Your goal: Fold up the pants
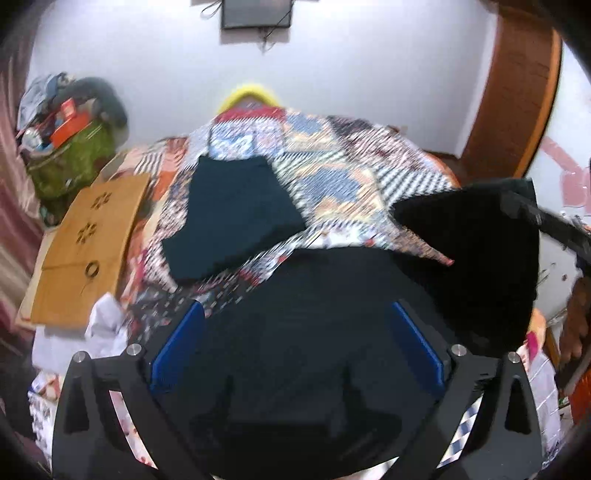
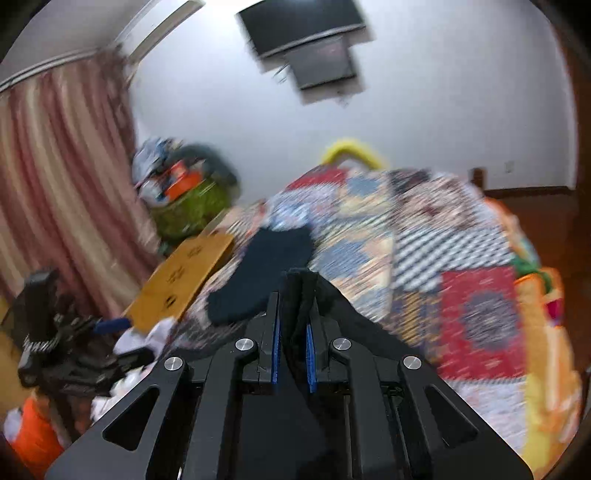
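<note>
Left wrist view, blurry: left tongs (image 1: 295, 332) spread wide, blue pads (image 1: 177, 347) well apart, gripping nothing. Black pants (image 1: 314, 314) spread on the patchwork quilt (image 1: 332, 173) directly under and between the fingers. Left of the pants: brown cardboard sheet (image 1: 92, 240) lying off the quilt's edge, white crumpled cloth (image 1: 107, 325) just below it, green bag (image 1: 74, 162) stuffed with clutter further back against the wall. Dark folded garment (image 1: 229, 221) lies on the quilt beyond the pants, slightly left, apart from them. Right of the pants' flat part, one corner of the pants is lifted off the quilt, pinched by the right tongs (image 1: 517, 206) coming in from the right edge.

Right wrist view, also smeared: right tongs (image 2: 293, 295) narrow, clamped on a bunched fold of the black pants (image 2: 299, 299); fabric sits between the blue pads (image 2: 274, 347) and trails down toward the quilt (image 2: 424, 251). Left of the pants: pink striped curtain (image 2: 62, 184), the left tongs (image 2: 110, 325) low beside the cardboard sheet (image 2: 184, 273), and the dark folded garment (image 2: 266, 266) on the quilt just beyond the fingertips. Wall-mounted screen (image 2: 306, 29) above.
</note>
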`<state>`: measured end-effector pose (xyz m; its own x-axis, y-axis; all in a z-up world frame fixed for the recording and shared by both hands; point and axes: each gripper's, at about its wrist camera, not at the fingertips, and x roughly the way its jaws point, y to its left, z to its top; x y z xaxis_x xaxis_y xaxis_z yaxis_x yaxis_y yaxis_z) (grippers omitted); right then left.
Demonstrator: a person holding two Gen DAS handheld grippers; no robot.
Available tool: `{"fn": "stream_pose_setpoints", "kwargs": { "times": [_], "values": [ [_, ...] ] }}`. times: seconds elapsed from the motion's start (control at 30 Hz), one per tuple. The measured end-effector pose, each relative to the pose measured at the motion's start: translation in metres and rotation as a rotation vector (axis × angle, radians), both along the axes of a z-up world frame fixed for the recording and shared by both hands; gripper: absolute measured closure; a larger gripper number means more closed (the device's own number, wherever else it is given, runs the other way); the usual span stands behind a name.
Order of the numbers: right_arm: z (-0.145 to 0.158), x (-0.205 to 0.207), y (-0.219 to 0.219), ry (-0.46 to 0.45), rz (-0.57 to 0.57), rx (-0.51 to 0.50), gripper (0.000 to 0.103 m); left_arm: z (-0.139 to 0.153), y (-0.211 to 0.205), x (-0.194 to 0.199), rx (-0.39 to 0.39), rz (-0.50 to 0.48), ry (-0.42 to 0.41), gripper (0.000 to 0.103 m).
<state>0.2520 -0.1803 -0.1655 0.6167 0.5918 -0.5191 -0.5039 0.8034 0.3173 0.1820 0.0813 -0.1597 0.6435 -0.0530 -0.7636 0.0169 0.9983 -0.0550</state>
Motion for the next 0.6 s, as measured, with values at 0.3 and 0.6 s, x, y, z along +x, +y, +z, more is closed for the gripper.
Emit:
{"fn": "stream_pose_setpoints", "kwargs": {
  "times": [0.3, 0.6],
  "values": [
    [-0.088, -0.035, 0.072, 0.186, 0.253, -0.192, 0.089, -0.024, 0.018, -0.015, 0.003, 0.035, 0.047, 0.002],
    [-0.068, -0.04, 0.057, 0.146, 0.289, -0.252, 0.058, -0.016, 0.004, -0.005, 0.001, 0.004, 0.047, 0.002]
  ]
}}
